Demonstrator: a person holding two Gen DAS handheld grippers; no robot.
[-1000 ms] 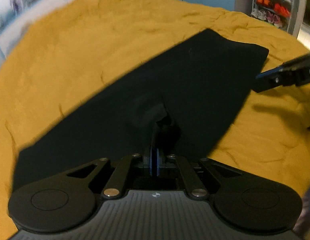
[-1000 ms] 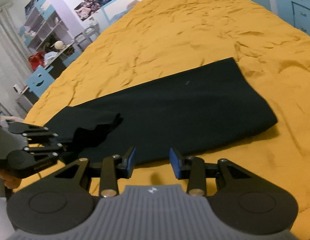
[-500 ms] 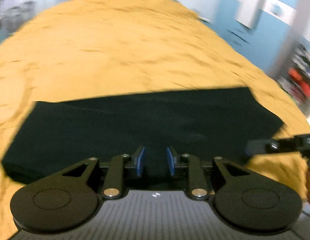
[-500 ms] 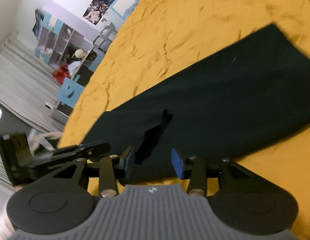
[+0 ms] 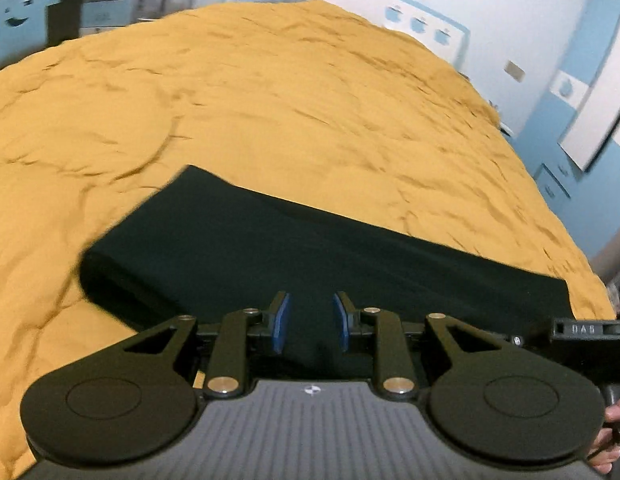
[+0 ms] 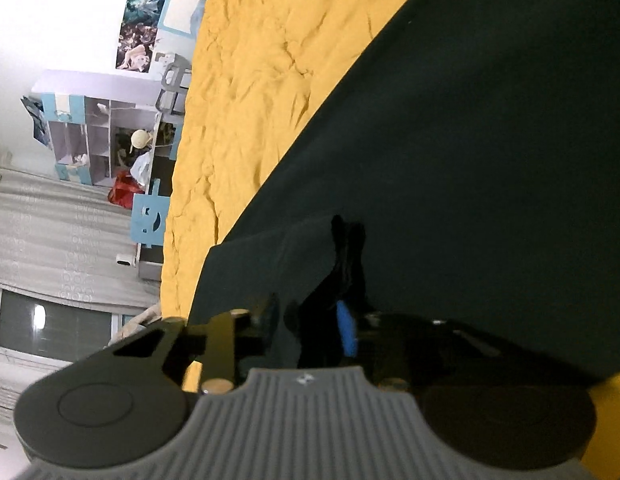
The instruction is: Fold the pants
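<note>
Black pants (image 5: 310, 248) flat on yellow bed (image 5: 270, 100). Left gripper (image 5: 309, 322) jaws open, empty, above near edge. Right gripper (image 6: 310, 324) jaws around bunched fabric, closure unclear. Advisable: pinch both layers, carry across evenly.

Mustard bedspread (image 5: 310, 100), white walls (image 5: 490, 8), blue cabinets (image 5: 566, 128), curtained window (image 6: 50, 320).

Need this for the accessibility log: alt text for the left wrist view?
The open left gripper hovers over dark pants lying flat, folded lengthwise, on a wrinkled mustard bedspread, jaws apart and empty. The right gripper shows at the right edge.
</note>
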